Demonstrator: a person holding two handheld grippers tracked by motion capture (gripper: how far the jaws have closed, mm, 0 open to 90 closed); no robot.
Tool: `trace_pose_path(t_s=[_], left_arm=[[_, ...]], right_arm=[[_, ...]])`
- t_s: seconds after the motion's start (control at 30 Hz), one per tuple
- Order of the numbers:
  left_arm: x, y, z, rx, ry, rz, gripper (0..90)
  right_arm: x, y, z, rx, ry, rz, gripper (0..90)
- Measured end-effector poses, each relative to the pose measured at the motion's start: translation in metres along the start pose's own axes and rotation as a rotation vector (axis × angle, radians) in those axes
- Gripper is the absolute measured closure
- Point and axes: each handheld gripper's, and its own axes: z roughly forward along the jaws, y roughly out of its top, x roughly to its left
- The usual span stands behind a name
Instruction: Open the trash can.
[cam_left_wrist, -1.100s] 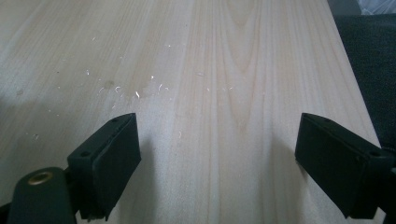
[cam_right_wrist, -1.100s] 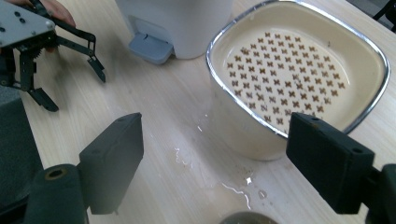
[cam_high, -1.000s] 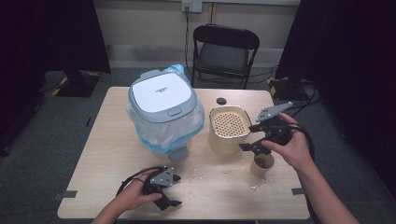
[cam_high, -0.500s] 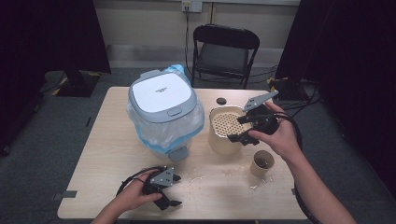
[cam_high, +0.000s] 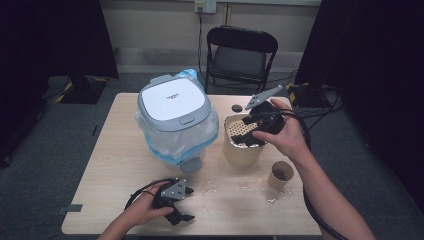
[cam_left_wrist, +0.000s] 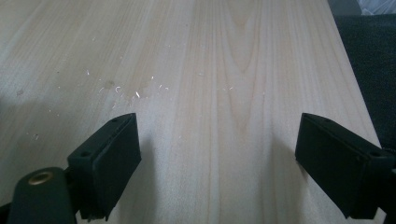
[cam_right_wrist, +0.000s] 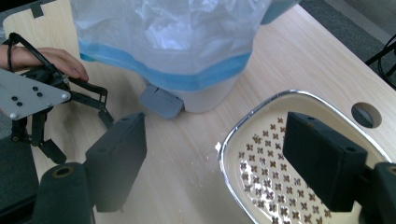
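My right gripper (cam_high: 250, 131), jaws spread and holding nothing, hovers over the perforated container (cam_high: 242, 145) near the table's (cam_high: 110, 150) far right edge; next I judge closing on its rim.

The bin (cam_high: 177, 120) is grey and white, its bag (cam_high: 170, 142) clear with a blue band. The cream container (cam_high: 242, 142) has a cross-pattern perforated insert (cam_right_wrist: 275, 163). The table (cam_high: 115, 150) is pale wood grain.

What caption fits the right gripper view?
Open right gripper above the perforated container, beside the bagged bin.
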Motion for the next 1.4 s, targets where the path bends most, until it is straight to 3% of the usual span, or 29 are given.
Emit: trace_pose_path(t_s=[0.23, 0.5, 0.77, 1.1, 1.4], left_arm=[[0.000, 0.000, 0.000, -0.004, 0.000, -0.004, 13.5], [0.000, 0.000, 0.000, 0.001, 0.002, 0.001, 13.4], [-0.001, 0.000, 0.000, 0.000, -0.002, -0.009, 13.4], [-0.001, 0.000, 0.000, 0.001, -0.003, -0.007, 13.4], [0.000, 0.000, 0.000, 0.001, -0.003, -0.007, 13.4]], right_arm=[[0.005, 0.020, 0.008, -0.012, 0.008, -0.023, 23.4], [0.005, 0.034, 0.010, -0.037, 0.029, -0.006, 24.7], [0.002, 0.049, 0.012, -0.031, 0.017, -0.014, 25.9], [0.012, 0.072, 0.020, -0.036, 0.027, -0.055, 37.3], [0.023, 0.091, 0.031, -0.034, 0.038, -0.063, 45.6]])
